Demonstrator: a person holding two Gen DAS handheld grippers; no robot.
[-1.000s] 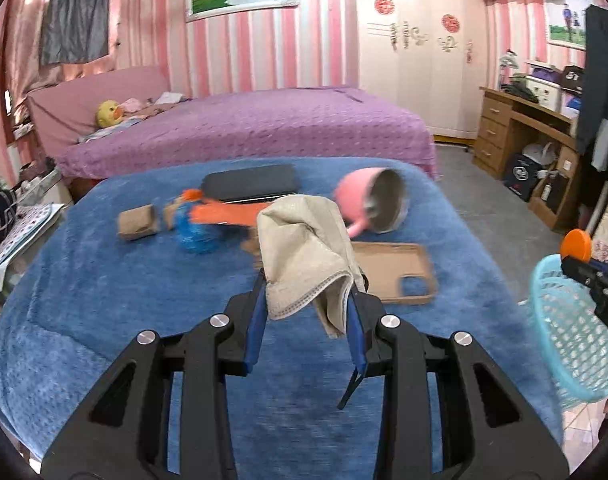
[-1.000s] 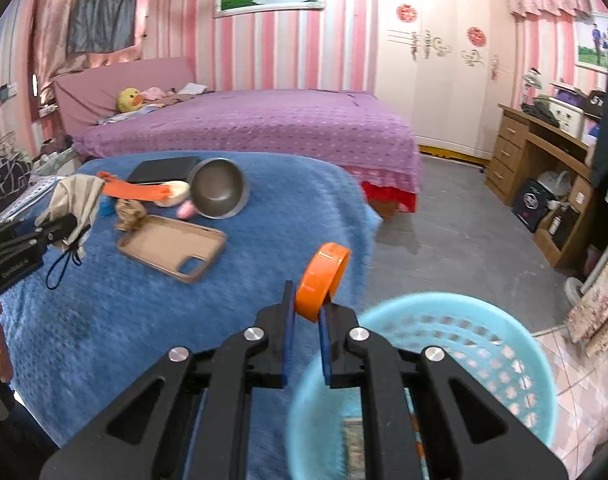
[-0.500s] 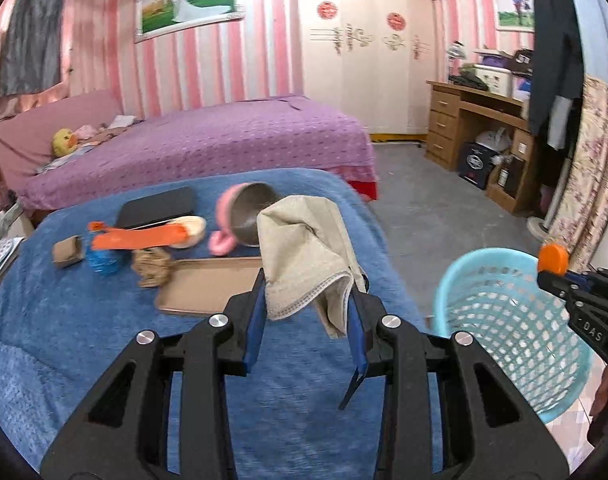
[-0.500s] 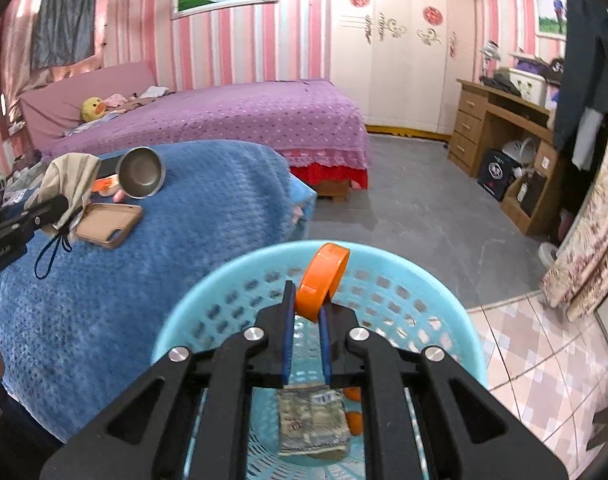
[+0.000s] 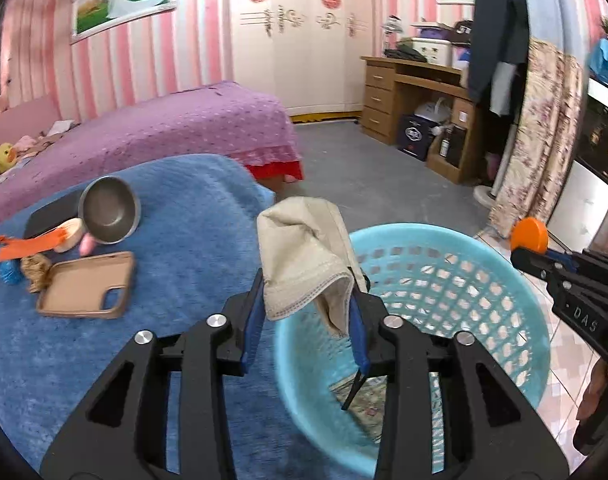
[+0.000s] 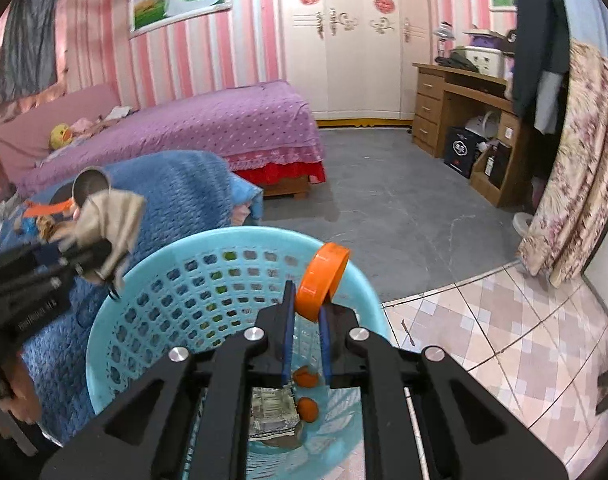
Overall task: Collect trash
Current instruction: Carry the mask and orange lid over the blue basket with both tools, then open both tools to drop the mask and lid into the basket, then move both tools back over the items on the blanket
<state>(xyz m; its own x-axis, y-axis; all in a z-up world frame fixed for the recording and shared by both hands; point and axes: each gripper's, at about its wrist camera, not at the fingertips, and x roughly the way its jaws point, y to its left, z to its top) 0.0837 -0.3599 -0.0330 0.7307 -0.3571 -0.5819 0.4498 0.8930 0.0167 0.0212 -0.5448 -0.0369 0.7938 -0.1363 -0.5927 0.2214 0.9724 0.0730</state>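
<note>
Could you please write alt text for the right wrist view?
The right tongs grip an orange lid over a light blue basket that holds scraps; the left tongs, opening, bring a beige cloth to its rim.

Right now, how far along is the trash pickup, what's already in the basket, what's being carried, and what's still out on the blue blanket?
Done: a crumpled wrapper and small orange bits lie in the blue basket. In hand: the left tongs, opening, carry a beige cloth by the rim; the right tongs grip an orange cap over the basket. Left: a brown crumpled scrap and blue scrap on the blanket.
</note>
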